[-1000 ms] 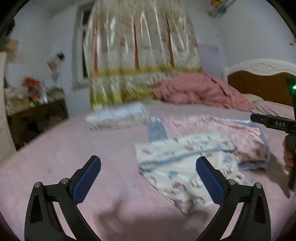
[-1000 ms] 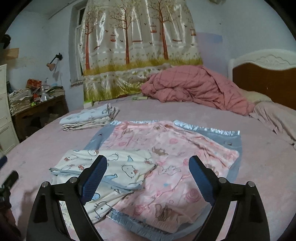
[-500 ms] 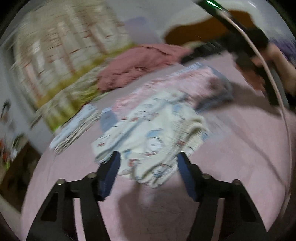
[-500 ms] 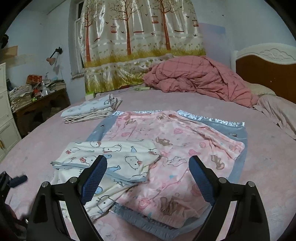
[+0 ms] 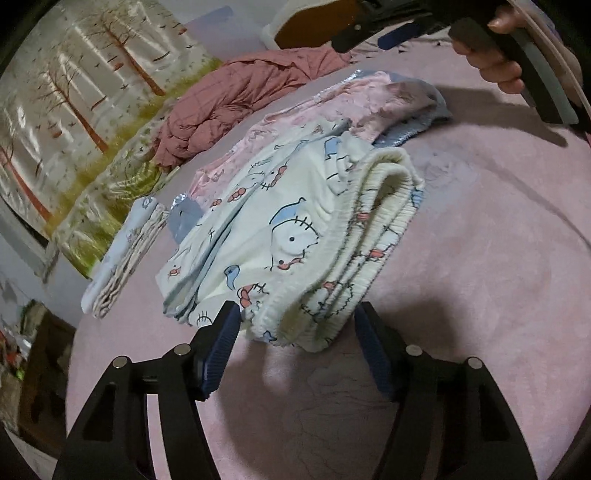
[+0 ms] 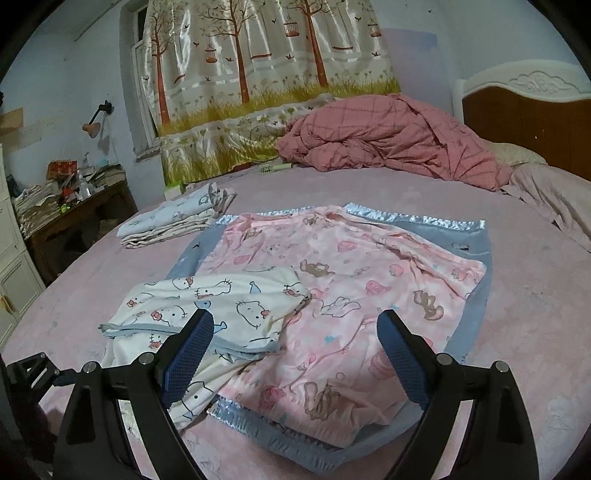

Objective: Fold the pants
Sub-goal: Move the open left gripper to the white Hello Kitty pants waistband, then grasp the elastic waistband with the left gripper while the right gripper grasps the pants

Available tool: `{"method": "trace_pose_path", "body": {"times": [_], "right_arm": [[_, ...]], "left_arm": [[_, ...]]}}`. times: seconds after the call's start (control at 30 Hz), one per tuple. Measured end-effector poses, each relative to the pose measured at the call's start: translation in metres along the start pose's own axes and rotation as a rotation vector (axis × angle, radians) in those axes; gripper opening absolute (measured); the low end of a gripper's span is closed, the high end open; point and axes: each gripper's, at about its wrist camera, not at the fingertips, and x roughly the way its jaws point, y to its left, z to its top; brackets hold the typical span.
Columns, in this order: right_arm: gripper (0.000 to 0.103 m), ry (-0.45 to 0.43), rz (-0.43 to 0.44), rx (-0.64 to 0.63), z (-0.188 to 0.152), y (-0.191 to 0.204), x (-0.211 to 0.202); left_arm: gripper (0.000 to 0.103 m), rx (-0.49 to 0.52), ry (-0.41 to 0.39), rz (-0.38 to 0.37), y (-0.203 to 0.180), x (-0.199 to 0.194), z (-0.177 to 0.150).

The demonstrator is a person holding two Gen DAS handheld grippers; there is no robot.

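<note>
White cartoon-cat pants [image 5: 295, 240] lie folded on the pink bed, their elastic waistband toward my left gripper [image 5: 299, 350]. That gripper is open, low over the bed, its blue pads on either side of the waistband edge, not touching it. In the right wrist view the same pants [image 6: 207, 310] lie partly on a pink printed garment [image 6: 351, 295]. My right gripper [image 6: 291, 354] is open and empty above both. The right gripper also shows at the top right of the left wrist view [image 5: 388, 22].
A folded stack of clothes [image 6: 177, 221] sits further back on the bed. A crumpled red quilt [image 6: 388, 140] lies near the headboard [image 6: 535, 107]. A cluttered wooden desk [image 6: 74, 199] stands left of the bed, a curtain [image 6: 258, 74] behind.
My left gripper has swung down and in toward the pants' waistband, tilting its view. My right gripper has barely moved, a little closer to the clothes.
</note>
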Motion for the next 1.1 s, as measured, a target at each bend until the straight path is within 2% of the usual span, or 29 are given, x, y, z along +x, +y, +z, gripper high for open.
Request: {"method": "trace_pose_path", "body": {"times": [0.07, 0.13, 0.2, 0.3, 0.4, 0.5, 0.6, 0.8, 0.97, 1.1], "right_arm": [[0.091, -0.006, -0.004, 0.013, 0.001, -0.002, -0.001], [0.091, -0.007, 0.001, 0.029, 0.002, -0.005, -0.002], [0.091, -0.012, 0.000, 0.043, 0.004, -0.008, -0.003], [0.091, -0.021, 0.013, 0.047, 0.009, -0.012, -0.009], [0.091, -0.030, 0.059, 0.021, 0.013, -0.014, -0.016], [0.091, -0.020, 0.096, -0.040, 0.014, -0.009, -0.018], [0.091, 0.049, 0.191, -0.158, 0.008, 0.004, -0.013], [0.089, 0.102, 0.248, -0.469, -0.032, 0.046, -0.013], [0.087, 0.085, 0.213, -0.814, -0.082, 0.095, -0.016], [0.087, 0.080, 0.171, -0.952, -0.109, 0.125, -0.006]], "left_arm": [[0.064, -0.016, -0.004, -0.016, 0.001, 0.002, 0.000], [0.054, -0.030, -0.001, -0.047, 0.002, 0.003, 0.001], [0.038, -0.022, -0.002, -0.053, 0.000, 0.004, 0.001], [0.028, -0.018, -0.002, -0.039, 0.000, 0.004, 0.001], [0.020, -0.044, -0.016, -0.043, 0.006, 0.000, 0.002], [0.018, -0.087, -0.027, -0.055, 0.016, -0.004, 0.004], [0.017, -0.126, -0.040, -0.070, 0.026, -0.008, 0.008], [0.017, -0.183, -0.060, -0.103, 0.039, -0.015, 0.013], [0.017, -0.224, -0.068, -0.131, 0.045, -0.015, 0.015], [0.017, -0.272, -0.084, -0.165, 0.056, -0.016, 0.017]]}}
